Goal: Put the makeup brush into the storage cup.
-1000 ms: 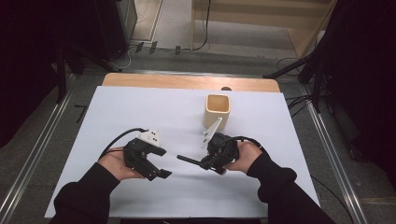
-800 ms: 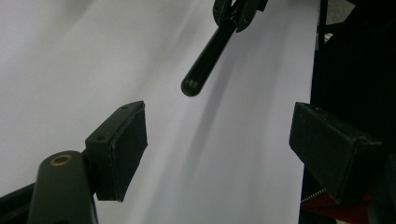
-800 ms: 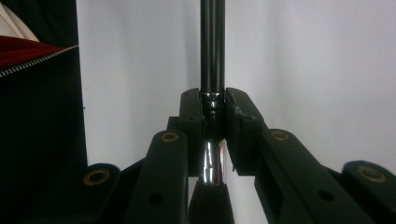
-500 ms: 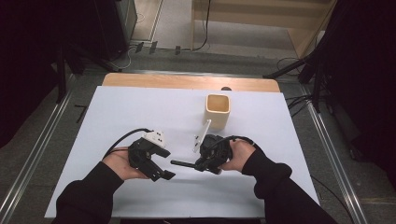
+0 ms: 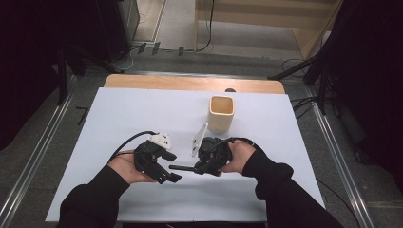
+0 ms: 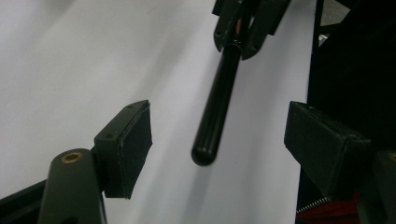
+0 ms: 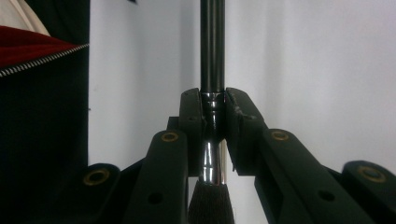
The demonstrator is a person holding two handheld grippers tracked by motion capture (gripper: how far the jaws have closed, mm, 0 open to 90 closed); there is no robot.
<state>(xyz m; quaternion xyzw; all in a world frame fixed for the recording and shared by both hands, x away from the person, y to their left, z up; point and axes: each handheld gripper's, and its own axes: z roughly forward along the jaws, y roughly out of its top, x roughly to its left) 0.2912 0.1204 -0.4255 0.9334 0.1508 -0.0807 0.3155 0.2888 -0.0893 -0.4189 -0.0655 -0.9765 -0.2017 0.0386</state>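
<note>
While there's not much on the white-covered table (image 5: 119, 109), here's the count: one square tan wooden cup (image 5: 221, 113), one black-handled brush with a shiny metal collar (image 5: 183, 167), and two hand-held grippers.

The right gripper (image 5: 202, 167) is pinched tight on that brush, right at the collar; in the right gripper view the jaws squeeze the metal part (image 7: 212, 140), dark bristles (image 7: 211, 203) sit below them and the black handle runs straight away from the camera. The left gripper (image 5: 167, 172) is spread wide and holds nothing. In the left gripper view the rounded end of the handle (image 6: 212, 126) points in between its two pads (image 6: 128, 144) without touching either.

Both grippers sit toward the table's near edge, about the middle, tips facing each other. The cup stands farther back, right of centre, apart from both. The left half and the far-left corner of the table are bare, and so is the strip along the right edge.
</note>
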